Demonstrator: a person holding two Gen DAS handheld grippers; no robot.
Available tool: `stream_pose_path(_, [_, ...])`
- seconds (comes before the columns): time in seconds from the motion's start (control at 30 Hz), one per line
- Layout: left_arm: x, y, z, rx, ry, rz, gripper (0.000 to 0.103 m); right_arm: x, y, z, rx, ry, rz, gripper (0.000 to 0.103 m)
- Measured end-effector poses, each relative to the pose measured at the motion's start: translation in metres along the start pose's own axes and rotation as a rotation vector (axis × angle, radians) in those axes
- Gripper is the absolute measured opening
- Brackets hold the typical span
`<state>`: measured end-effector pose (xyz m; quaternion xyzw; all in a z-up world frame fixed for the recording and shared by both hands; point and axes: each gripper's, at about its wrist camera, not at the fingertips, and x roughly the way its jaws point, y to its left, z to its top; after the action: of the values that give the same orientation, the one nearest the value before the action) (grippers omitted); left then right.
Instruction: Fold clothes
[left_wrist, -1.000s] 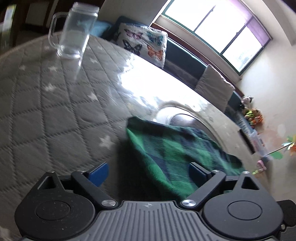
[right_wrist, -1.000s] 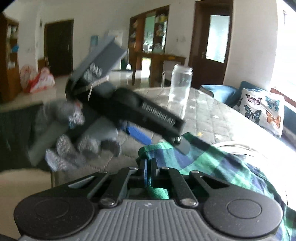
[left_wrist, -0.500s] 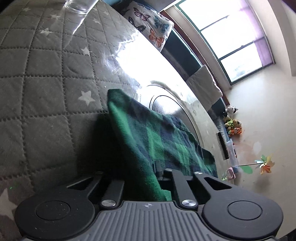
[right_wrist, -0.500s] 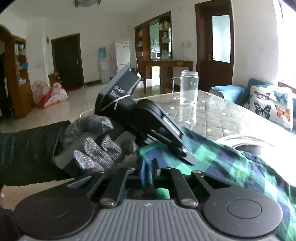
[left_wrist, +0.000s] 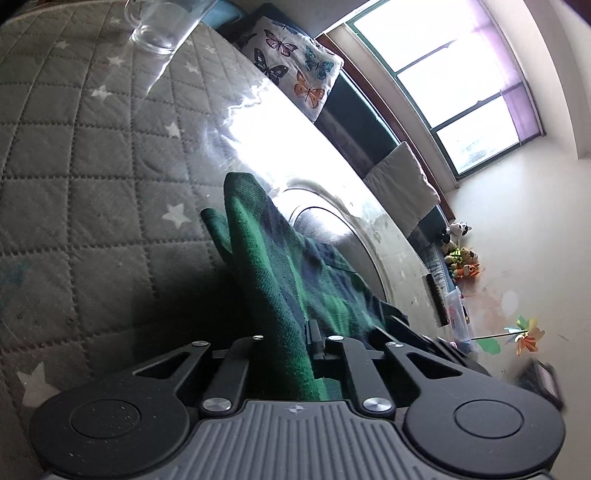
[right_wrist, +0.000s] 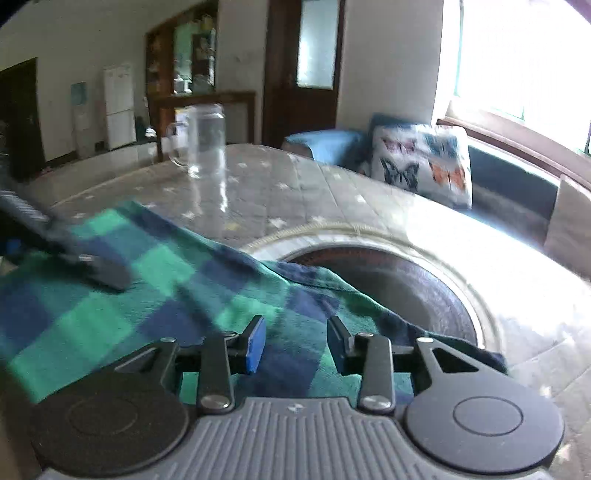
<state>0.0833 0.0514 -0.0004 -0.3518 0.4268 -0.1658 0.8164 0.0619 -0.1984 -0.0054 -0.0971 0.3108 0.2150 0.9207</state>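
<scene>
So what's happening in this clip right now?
A person with a handheld gripper in each hand is folding a green and blue plaid cloth on a grey quilted, star-patterned table cover. The left gripper is clamped shut on a raised edge of the cloth. The right gripper is open, its blue-padded fingers just above the fabric, gripping nothing. A clear glass mug stands farther back on the table, apart from the cloth.

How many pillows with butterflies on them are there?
1. The butterfly pillow leans on the dark sofa under the window, beyond the quilted table. More could be hidden.
</scene>
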Motion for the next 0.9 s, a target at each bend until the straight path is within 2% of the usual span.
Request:
stream_pose_path(0.1, [-0.001,-0.007,0.001,-0.005,-0.004,-0.005,0.009,0.022,-0.007,0.003,0.029,0.025,-0.020,0.043])
stream_pose_path(0.37, [0.001,-0.032,0.005,-0.012,-0.012,-0.029,0.009,0.069,-0.013,0.007,0.068,0.089,-0.058,0.045])
stream_pose_path(0.47, [0.005,-0.042,0.010,-0.025,-0.010,-0.029,0.009,0.076,-0.014,0.011,0.070,0.091,-0.047,0.046])
stream_pose_path(0.57, [0.008,-0.051,0.013,-0.032,-0.009,-0.028,0.009,0.061,-0.013,0.009,0.071,0.085,-0.037,0.048])
stream_pose_path(0.63, [0.011,-0.058,0.016,-0.032,-0.007,-0.027,0.009,0.046,-0.010,0.003,0.061,0.081,-0.030,0.052])
stream_pose_path(0.73, [0.016,-0.068,0.016,-0.035,-0.004,-0.025,0.009,0.019,-0.004,-0.011,0.065,0.068,-0.010,0.053])
stream_pose_path(0.8, [0.019,-0.075,0.016,-0.032,-0.003,-0.024,0.009,0.002,0.001,-0.023,0.070,0.066,0.012,0.059])
stream_pose_path(0.9, [0.024,-0.087,0.015,-0.027,0.001,-0.013,0.009,-0.019,0.013,-0.042,0.054,0.061,0.012,0.060])
